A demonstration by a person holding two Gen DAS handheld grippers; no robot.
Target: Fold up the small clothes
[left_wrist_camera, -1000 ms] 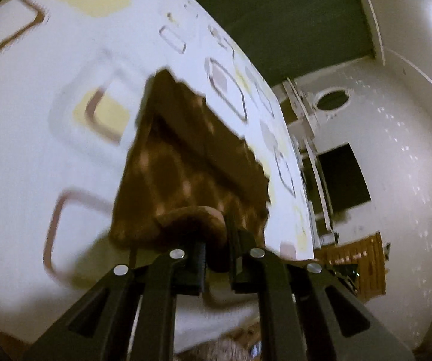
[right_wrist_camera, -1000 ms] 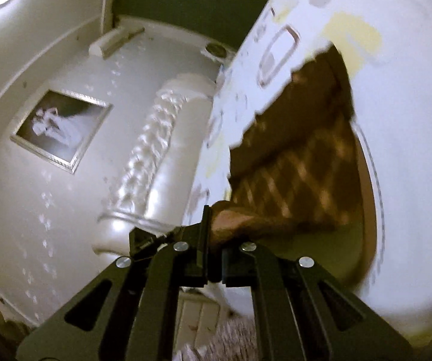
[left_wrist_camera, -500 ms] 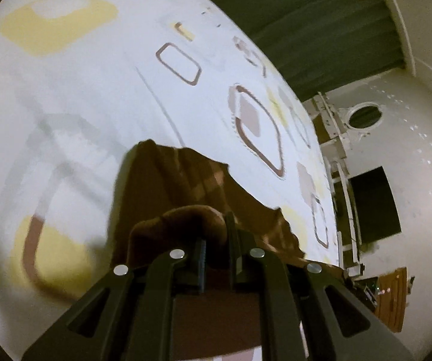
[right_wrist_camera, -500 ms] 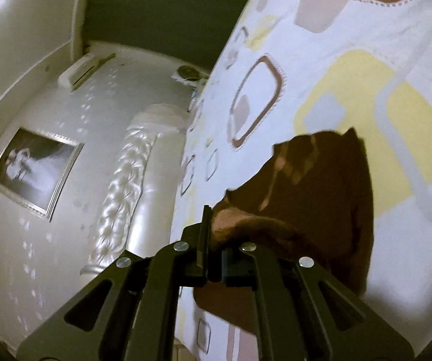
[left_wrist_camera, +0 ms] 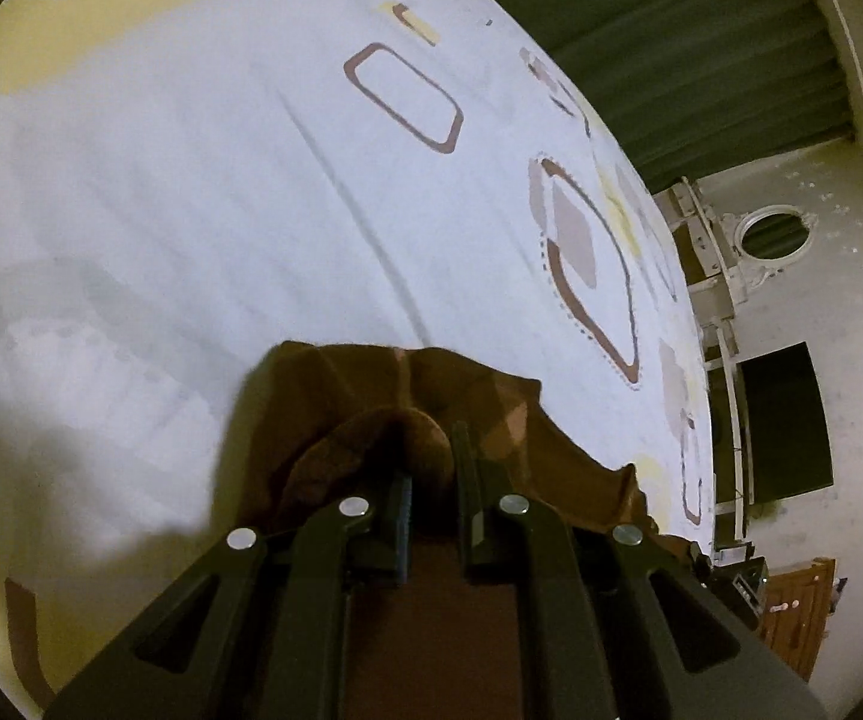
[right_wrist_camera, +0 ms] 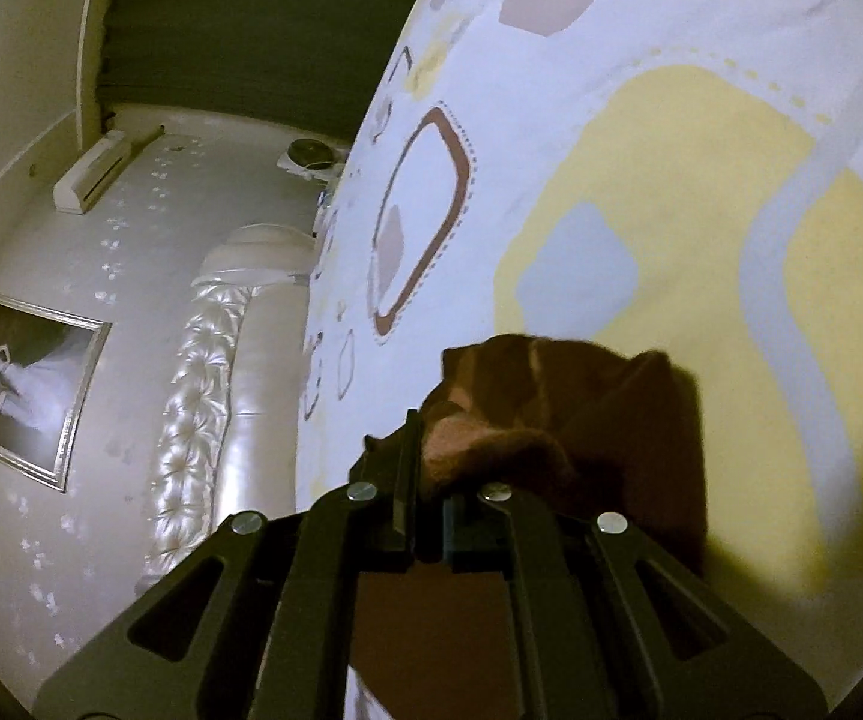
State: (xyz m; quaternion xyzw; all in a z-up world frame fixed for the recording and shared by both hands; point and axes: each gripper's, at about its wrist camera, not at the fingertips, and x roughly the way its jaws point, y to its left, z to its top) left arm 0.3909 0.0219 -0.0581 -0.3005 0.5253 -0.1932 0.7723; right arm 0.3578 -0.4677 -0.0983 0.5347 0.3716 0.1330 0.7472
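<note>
1. The left tongs [left_wrist_camera: 431,468] are clamped on a bunched fold of the brown cloth [left_wrist_camera: 371,396]; the fabric bulges up between the 2 fingers [left_wrist_camera: 467,468] and hides their tips.
2. In the left wrist view the cloth spreads out from the tongs onto the bed sheet [left_wrist_camera: 191,210], with a ragged edge running toward the right and a paler check pattern faintly visible on it.
3. The right tongs [right_wrist_camera: 425,480] are likewise clamped on a rolled lump of the same brown cloth [right_wrist_camera: 611,408], which sits pinched between the thin left finger [right_wrist_camera: 410,456] and the right one.
4. In the right wrist view the cloth drapes to the right of the tongs and lies over a large yellow patch of the bed sheet [right_wrist_camera: 641,180], throwing a dark shadow along its right side.
5. The sheet is white with rounded brown outlines, beige blocks and yellow shapes; a long crease [left_wrist_camera: 359,216] runs across it in the left view.
6. The cloth lies near the edge of the bed closest to the cameras, well apart from the far edge.
7. Beyond the bed on the right wrist side stand a tufted cream headboard [right_wrist_camera: 203,396], a framed picture [right_wrist_camera: 23,390] on the wall and a wall air conditioner [right_wrist_camera: 92,171].
8. Beyond the bed on the left wrist side hang dark green curtains [left_wrist_camera: 701,30], with a round white-framed mirror [left_wrist_camera: 773,234] and a dark screen [left_wrist_camera: 785,420] below it.
</note>
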